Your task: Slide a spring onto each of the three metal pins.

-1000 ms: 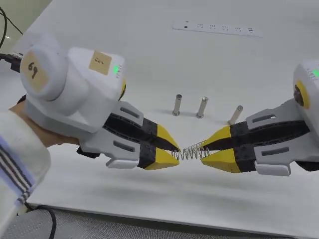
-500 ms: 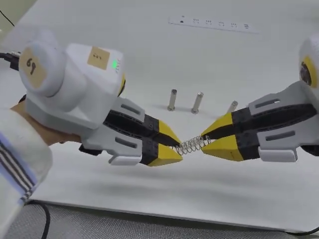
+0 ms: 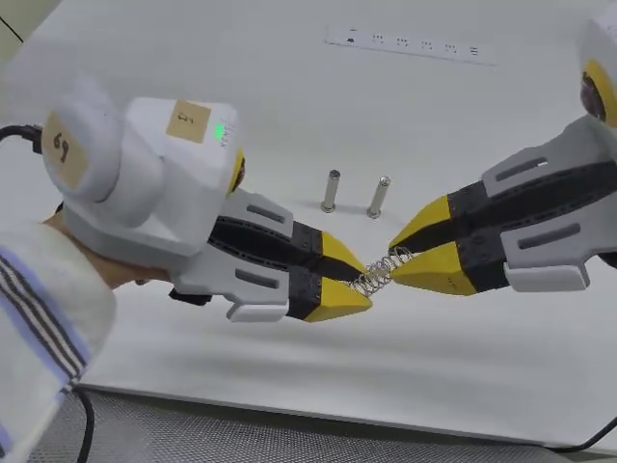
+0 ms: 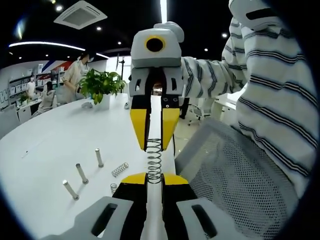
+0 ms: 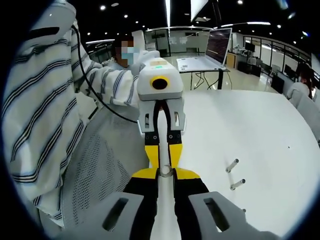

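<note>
A short metal spring (image 3: 379,272) hangs in the air between my two grippers. The left gripper (image 3: 359,286) is shut on its left end and the right gripper (image 3: 397,262) on its right end, which sits higher. In the left gripper view the spring (image 4: 154,160) runs from my own jaws up to the right gripper (image 4: 155,145). Its round end (image 5: 166,171) shows between the right gripper's tips. Two upright metal pins (image 3: 331,191) (image 3: 379,196) stand on the white table behind; the right gripper hides where a third stood. Three pins (image 4: 81,173) show in a row.
Another loose spring (image 4: 119,169) lies on the table beside the pins. A white power strip (image 3: 415,44) lies at the far edge. The table's front edge (image 3: 289,410) runs just below the grippers. A mesh chair (image 4: 225,175) and a potted plant (image 4: 100,85) stand nearby.
The grippers have drawn closer, shortening the spring. The right gripper rose, so the spring now tilts up to the right, and it now covers the third pin.
</note>
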The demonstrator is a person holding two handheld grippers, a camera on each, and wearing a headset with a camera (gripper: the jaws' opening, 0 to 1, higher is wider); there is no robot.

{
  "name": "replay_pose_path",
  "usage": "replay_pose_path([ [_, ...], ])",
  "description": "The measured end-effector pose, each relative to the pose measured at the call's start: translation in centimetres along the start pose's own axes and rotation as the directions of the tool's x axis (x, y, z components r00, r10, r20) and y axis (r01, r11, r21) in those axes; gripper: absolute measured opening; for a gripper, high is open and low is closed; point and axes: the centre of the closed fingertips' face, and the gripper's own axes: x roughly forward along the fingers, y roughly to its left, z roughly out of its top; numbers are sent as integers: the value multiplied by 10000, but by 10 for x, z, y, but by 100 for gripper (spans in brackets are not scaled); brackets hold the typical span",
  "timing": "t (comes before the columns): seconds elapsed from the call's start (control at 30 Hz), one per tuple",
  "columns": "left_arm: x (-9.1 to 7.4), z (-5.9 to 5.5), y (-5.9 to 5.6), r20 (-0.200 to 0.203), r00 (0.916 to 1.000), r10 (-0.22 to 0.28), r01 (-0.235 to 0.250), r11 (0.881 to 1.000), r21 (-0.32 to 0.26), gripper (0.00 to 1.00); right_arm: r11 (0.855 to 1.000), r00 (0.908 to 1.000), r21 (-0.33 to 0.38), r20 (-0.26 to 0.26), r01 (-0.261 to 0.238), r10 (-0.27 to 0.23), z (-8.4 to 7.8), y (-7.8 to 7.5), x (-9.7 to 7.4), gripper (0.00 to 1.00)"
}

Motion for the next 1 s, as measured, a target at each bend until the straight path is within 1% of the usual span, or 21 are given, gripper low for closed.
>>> replay_pose_path([
  [0.03, 2, 1, 0, 146, 9999, -22, 24, 9999, -124, 3, 9999, 9999, -122, -123, -83, 82, -1, -1, -1, 8],
  [0.13, 7, 2, 1, 374, 9993, -61, 69, 9997, -217, 3, 9998, 9988, -174, -479, -59, 51, -5, -3, -3, 8],
  [0.23, 10, 3, 1, 552, 9984, -86, 100, 9996, -247, 3, 9996, 9964, -285, -851, -25, 1, -7, -2, -5, 8],
  [0.27, 11, 4, 1, 606, 9981, -112, 127, 9996, -244, 3, 9991, 9947, -425, -1030, -64, 20, -9, -1, -6, 8],
  [0.3, 11, 5, 1, 629, 9979, -150, 170, 9994, -307, 3, 9984, 9939, -562, -1105, -94, 31, -9, -1, -7, 8],
  [0.43, 13, 5, 2, 652, 9978, -152, 170, 9995, -266, 2, 9973, 9899, -716, -1418, -142, 40, -12, -3, -8, 8],
  [0.53, 13, 5, 3, 669, 9977, -84, 103, 9995, -282, 2, 9963, 9855, -863, -1695, -52, -95, -14, -5, -8, 8],
  [0.6, 13, 5, 4, 672, 9977, -57, 78, 9995, -304, 2, 9912, 9797, -1324, -1995, -65, -202, -15, -6, -7, 9],
  [0.67, 12, 5, 4, 745, 9972, 6, 18, 9995, -322, 3, 9882, 9761, -1533, -2143, 20, -352, -15, -7, -6, 9],
  [0.7, 12, 7, 5, 842, 9964, 57, -27, 9993, -364, 2, 9877, 9741, -1560, -2238, -37, -317, -16, -6, -5, 9],
  [0.77, 13, 4, 5, 735, 9973, 63, -38, 9994, -337, 3, 9880, 9715, -1543, -2344, -6, -361, -17, -9, -4, 10],
  [0.87, 13, 4, 4, 798, 9968, 69, -39, 9993, -372, 3, 9871, 9653, -1602, -2585, -54, -367, -19, -10, -1, 13],
  [0.97, 13, 4, 4, 755, 9971, 115, -91, 9995, -318, 3, 9862, 9587, -1633, -2837, -275, -202, -22, -9, 2, 13],
  [1.0, 14, 2, 4, 644, 9978, 133, -115, 9995, -284, 3, 9857, 9568, -1656, -2900, -299, -197, -21, -9, 5, 13],
])
